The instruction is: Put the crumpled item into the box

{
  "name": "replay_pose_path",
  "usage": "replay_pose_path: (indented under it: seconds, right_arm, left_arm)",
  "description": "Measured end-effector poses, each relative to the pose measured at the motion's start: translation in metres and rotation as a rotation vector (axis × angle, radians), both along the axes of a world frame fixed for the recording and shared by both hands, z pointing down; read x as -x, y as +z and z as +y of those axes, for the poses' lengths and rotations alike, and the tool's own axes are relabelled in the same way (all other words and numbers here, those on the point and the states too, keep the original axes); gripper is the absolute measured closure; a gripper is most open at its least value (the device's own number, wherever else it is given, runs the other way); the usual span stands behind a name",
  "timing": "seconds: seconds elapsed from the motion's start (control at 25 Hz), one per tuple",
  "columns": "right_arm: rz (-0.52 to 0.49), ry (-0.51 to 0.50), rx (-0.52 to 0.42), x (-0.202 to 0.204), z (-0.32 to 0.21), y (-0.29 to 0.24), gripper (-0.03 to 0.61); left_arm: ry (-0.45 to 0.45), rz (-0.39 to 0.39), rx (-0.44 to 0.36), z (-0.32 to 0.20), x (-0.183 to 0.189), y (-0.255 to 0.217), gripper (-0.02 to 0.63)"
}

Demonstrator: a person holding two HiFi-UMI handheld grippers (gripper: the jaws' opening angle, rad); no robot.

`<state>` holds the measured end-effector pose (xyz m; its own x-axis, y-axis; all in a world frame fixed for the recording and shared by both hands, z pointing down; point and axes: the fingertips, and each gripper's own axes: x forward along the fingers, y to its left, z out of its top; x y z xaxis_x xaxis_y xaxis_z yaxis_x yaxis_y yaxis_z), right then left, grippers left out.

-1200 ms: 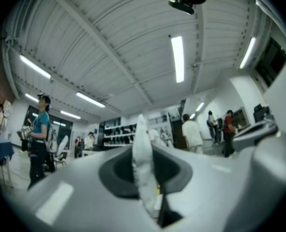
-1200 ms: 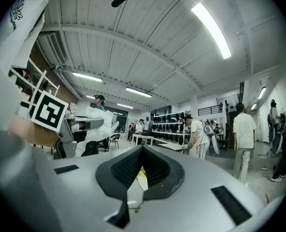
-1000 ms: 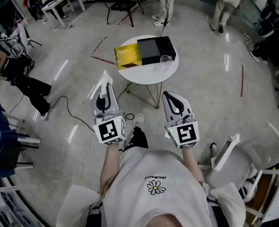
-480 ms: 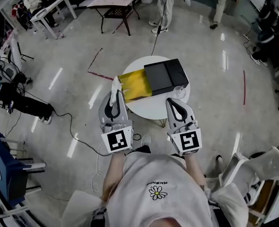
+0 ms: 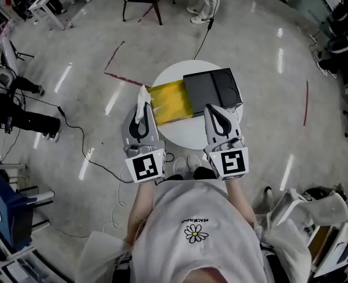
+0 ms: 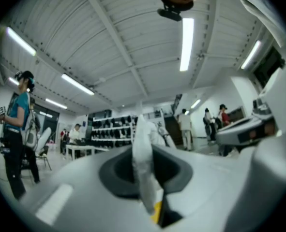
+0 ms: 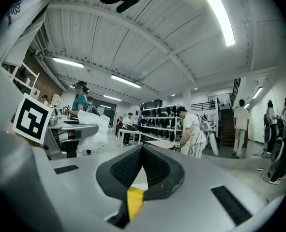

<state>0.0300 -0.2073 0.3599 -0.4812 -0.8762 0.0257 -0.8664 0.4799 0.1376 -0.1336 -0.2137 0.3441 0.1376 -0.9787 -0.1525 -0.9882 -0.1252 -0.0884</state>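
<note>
table drawn in under both grippers

a second ago the round white table (image 5: 182, 139) stood well ahead of the person, with bare floor between it and the grippers. now it lies right in front, and both grippers reach over its near edge. the black box (image 5: 212, 88) sits on the far right part of the top, as it did before. the yellow panel (image 5: 171, 102) lies flat against its left side, touching it, also as before.

the left gripper (image 5: 142, 112) points at the near left corner of the yellow panel, where earlier it hung over floor. its jaws are nearly together and clamp the crumpled item (image 5: 142, 98). this is a white, tissue-like wad that stands up between the pads and sticks out past the tips. in the head view it overlaps the panel's left edge. it is not in the box and sits well to the left of it.

the right gripper (image 5: 212, 109) now overlaps the box's near side. its jaws are closed tip to tip, with nothing between them.
</note>
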Motion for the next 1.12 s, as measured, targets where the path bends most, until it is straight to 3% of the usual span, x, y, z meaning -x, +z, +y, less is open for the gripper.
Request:
replay_pose_path:
  seconds: [0.28,0.44,0.72,0.84,1.0,1.12]
  right_arm:
    - [-0.015,-0.049,0.018,0.001,-0.021,0.006,0.578]
    - [-0.03,-0.059,0.03,-0.003,-0.03,0.007,0.578]
    - [-0.017,-0.079,0.041,0.002,-0.041,0.014,0.578]
    - [-0.012,-0.071,0.054,0.001,-0.044,0.018,0.578]
    - [-0.006,-0.048,0.082,-0.005,-0.046,0.024,0.578]
    - [0.009,-0.029,0.117,-0.011,-0.044,0.033,0.578]
  left_arm:
    - [-0.069,-0.033,0.018,-0.016,0.007,0.008,0.572]
    - [-0.074,-0.013,0.011,-0.023,0.002,0.01,0.572]
    - [-0.077,-0.123,0.098,-0.037,0.001,0.044,0.572]
    - [-0.055,-0.222,0.178,-0.052,-0.002,0.062,0.572]
    - [-0.013,-0.481,0.292,-0.079,-0.006,0.094,0.572]
    - [0.055,-0.631,0.37,-0.098,-0.013,0.122,0.572]
